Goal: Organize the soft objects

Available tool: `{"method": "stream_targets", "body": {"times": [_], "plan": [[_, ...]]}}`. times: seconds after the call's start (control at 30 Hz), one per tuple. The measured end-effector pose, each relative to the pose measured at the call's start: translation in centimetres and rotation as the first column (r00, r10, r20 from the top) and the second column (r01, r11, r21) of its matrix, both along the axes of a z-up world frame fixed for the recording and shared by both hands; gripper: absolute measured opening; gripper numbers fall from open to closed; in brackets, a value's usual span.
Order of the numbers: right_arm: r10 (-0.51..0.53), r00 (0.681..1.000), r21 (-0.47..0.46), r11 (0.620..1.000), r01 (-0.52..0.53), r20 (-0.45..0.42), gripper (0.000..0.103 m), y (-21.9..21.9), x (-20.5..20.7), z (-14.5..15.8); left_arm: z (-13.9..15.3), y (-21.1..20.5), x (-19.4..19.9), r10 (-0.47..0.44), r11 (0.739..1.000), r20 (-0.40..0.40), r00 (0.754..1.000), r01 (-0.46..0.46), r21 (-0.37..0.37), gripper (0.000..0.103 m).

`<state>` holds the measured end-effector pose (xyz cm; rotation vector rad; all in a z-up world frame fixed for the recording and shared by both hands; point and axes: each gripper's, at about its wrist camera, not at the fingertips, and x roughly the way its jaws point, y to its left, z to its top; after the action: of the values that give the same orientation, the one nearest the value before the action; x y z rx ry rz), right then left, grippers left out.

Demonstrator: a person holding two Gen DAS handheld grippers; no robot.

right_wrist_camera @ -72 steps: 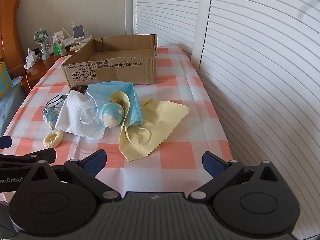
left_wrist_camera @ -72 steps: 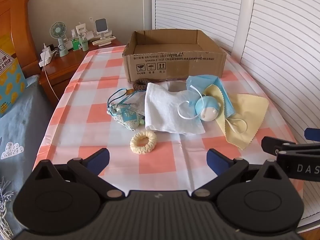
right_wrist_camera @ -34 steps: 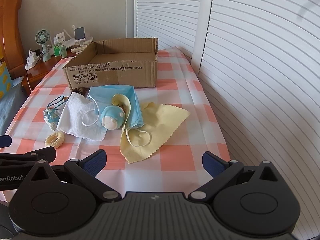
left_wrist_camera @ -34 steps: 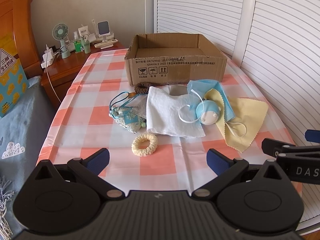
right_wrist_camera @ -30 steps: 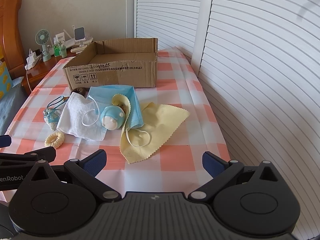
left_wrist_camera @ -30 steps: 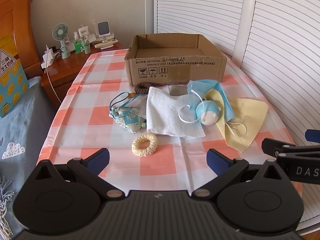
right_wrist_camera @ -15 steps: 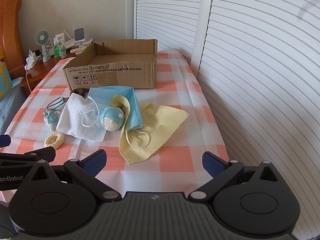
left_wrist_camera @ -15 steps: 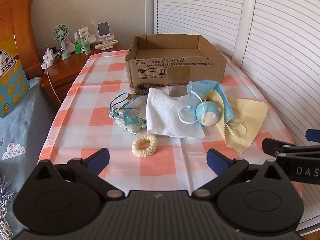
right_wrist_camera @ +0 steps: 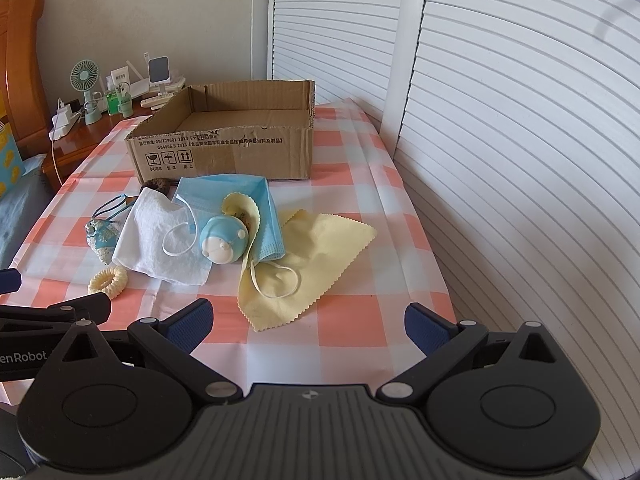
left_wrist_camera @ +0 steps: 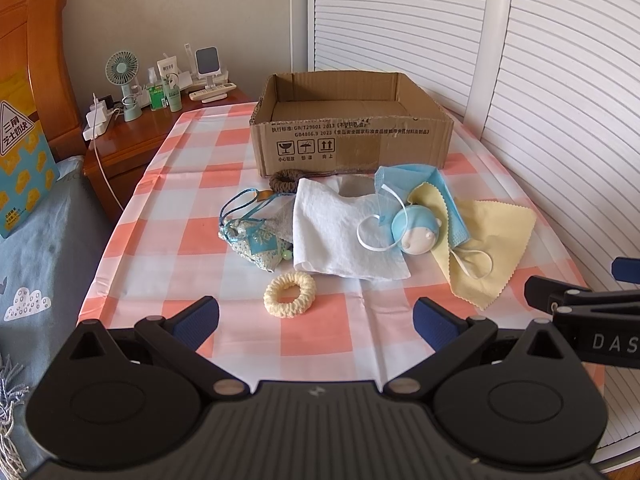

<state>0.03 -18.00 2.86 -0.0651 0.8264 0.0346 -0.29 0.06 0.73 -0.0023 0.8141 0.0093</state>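
Since nothing's grabbed yet, both the left gripper [left_wrist_camera: 316,316] and right gripper [right_wrist_camera: 308,320] hover wide open and empty, near the pile, box [left_wrist_camera: 352,148] waiting at the far end.

— What's on your table [left_wrist_camera: 208,236]?

— Your checked pink-and-white cloth carries an open cardboard box [left_wrist_camera: 352,152] at the far end. Before it lie a brown scrunchie [left_wrist_camera: 283,181], a patterned drawstring pouch [left_wrist_camera: 256,242], a white cloth [left_wrist_camera: 340,236], a blue face mask [left_wrist_camera: 404,184] and a yellow cloth [left_wrist_camera: 496,240].

— And nearest you?

— A cream scrunchie [left_wrist_camera: 289,294], alone. A round blue-capped doll head [left_wrist_camera: 416,230] rests on the piled cloths.
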Motion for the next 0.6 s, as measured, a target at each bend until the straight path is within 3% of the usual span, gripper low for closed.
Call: {"method": "stream_targets", "body": {"times": [0.6], "plan": [[0.03,0.999,-0.025,0.999,-0.029,0.029,0.103,0.28,0.88,0.42,0.31,0.51,0.95,-0.078,0.997,0.047,0.996,0.078,0.004,0.102]]}}
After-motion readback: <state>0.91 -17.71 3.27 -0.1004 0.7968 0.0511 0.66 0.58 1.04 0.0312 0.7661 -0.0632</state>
